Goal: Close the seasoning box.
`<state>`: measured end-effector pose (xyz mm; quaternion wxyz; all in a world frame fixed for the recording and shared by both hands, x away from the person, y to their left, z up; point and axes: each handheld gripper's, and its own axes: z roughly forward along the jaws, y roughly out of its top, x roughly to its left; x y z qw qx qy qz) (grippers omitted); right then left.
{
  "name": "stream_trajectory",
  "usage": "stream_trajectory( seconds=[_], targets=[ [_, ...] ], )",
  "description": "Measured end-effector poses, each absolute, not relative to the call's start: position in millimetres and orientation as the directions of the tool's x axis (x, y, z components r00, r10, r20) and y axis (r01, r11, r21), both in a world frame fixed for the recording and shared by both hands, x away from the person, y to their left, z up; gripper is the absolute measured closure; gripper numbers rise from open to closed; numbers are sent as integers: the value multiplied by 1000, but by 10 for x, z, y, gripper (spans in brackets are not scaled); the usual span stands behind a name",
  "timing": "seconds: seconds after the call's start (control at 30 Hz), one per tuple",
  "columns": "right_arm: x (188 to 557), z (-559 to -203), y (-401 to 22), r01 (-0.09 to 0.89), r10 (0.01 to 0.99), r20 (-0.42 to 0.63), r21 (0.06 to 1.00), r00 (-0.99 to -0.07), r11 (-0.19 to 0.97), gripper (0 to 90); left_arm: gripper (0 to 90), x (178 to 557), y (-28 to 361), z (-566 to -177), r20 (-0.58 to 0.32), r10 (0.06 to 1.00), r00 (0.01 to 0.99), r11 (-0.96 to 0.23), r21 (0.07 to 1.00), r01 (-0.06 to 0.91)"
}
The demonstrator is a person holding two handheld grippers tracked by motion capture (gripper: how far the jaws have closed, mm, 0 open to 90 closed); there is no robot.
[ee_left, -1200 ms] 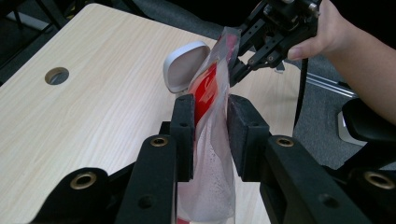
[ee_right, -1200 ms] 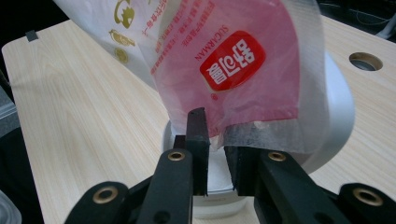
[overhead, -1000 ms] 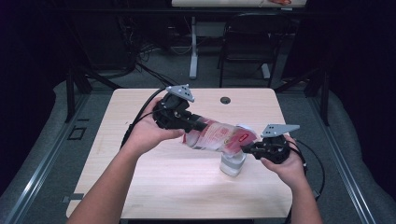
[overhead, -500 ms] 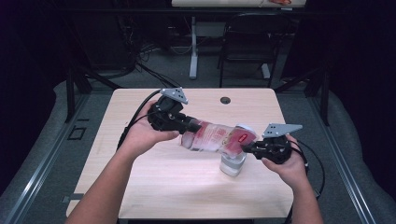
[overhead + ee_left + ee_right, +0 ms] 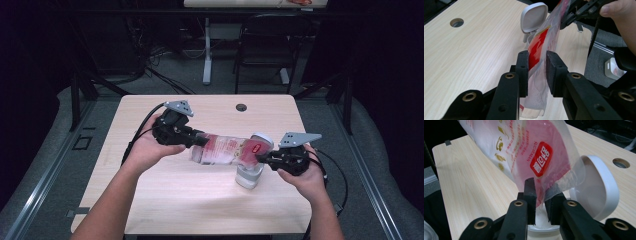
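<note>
A pale wooden table (image 5: 165, 200) is set in a dim room, with dark cables and a chair behind it. Since the earlier high views, the left end of the bag has been brought down and the pouch is laid flatter across the table, while its right end has been kept in place over the container; by this judgement the pour is being slowed or the contents settled toward the mouth, and white powder is already seen inside the container.

The pads (image 5: 522, 67) of the left gripper (image 5: 537, 72) are pressed, at a narrow setting, on the clear lower end of the red and white bag (image 5: 227, 149). The right gripper (image 5: 541, 201) is closed likewise on the bag's other end, where the film is pinched just above the white container (image 5: 249, 175). The bag is thus held stretched between both grippers, above the table and well forward of the cable hole (image 5: 241, 107). The container's round lid (image 5: 599, 192) is hinged open, just beside the bag's corner, and the container is stood on the table near the right hand (image 5: 305, 177).
</note>
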<state>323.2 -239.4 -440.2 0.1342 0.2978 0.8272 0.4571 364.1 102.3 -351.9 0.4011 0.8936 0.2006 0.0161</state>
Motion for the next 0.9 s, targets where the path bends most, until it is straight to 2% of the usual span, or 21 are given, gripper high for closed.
stream_trajectory(
  seconds=[0.43, 0.6, 0.9],
  targets=[
    [3268, -4453, -2422, 376, 600, 100, 857, -794, 354, 789, 746, 3624, 1081, -3582, -136, 373, 918, -584, 734, 346],
    [3296, -4515, -2387, 386, 594, 102, 843, -798, 374, 779, 746, 3630, 1093, -3629, -146, 380, 914, -578, 733, 357],
    [3293, -4531, -2401, 373, 576, 117, 860, -809, 349, 839, 746, 3626, 1130, -3663, -149, 380, 913, -579, 731, 361]
  ],
)
